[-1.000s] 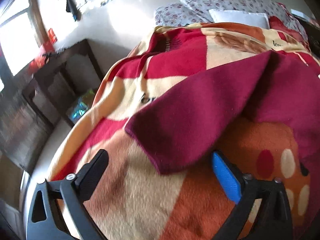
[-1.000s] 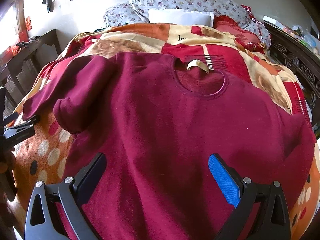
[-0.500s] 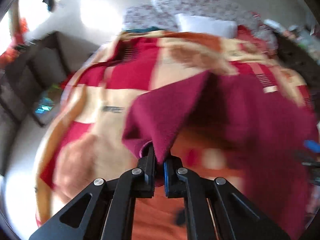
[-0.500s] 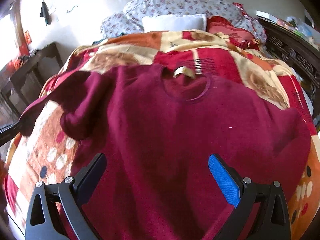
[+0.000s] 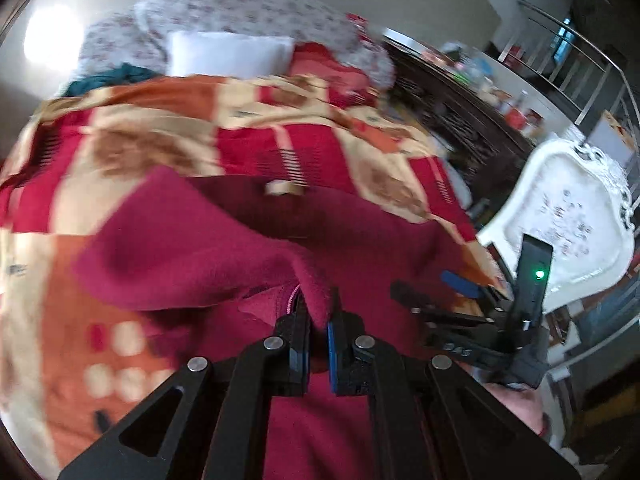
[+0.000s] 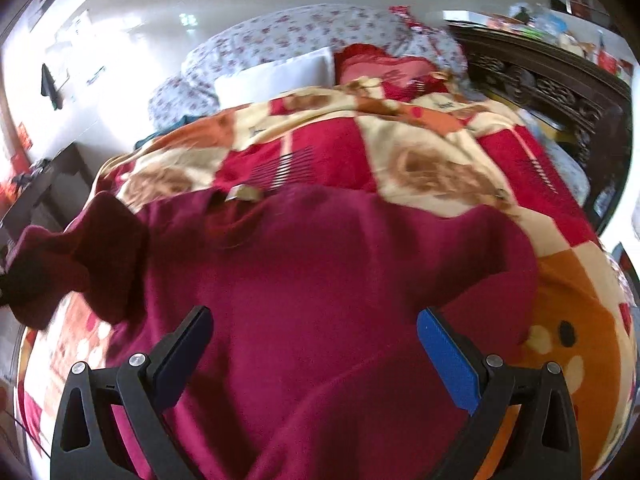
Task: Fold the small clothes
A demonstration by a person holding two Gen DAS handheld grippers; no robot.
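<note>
a dark red sweater lies spread on a bed, on top of a blanket patterned in red, orange and cream. its round neck opening faces the far end, toward the pillows. the sweater's left sleeve is lifted and drawn over the body of the garment. the left gripper is clamped tight on the end of that sleeve, with fabric pinched between its black and blue fingers. the right gripper hovers over the near part of the sweater with its jaws spread wide and nothing between them. a white chair stands to the right of the bed.
</note>
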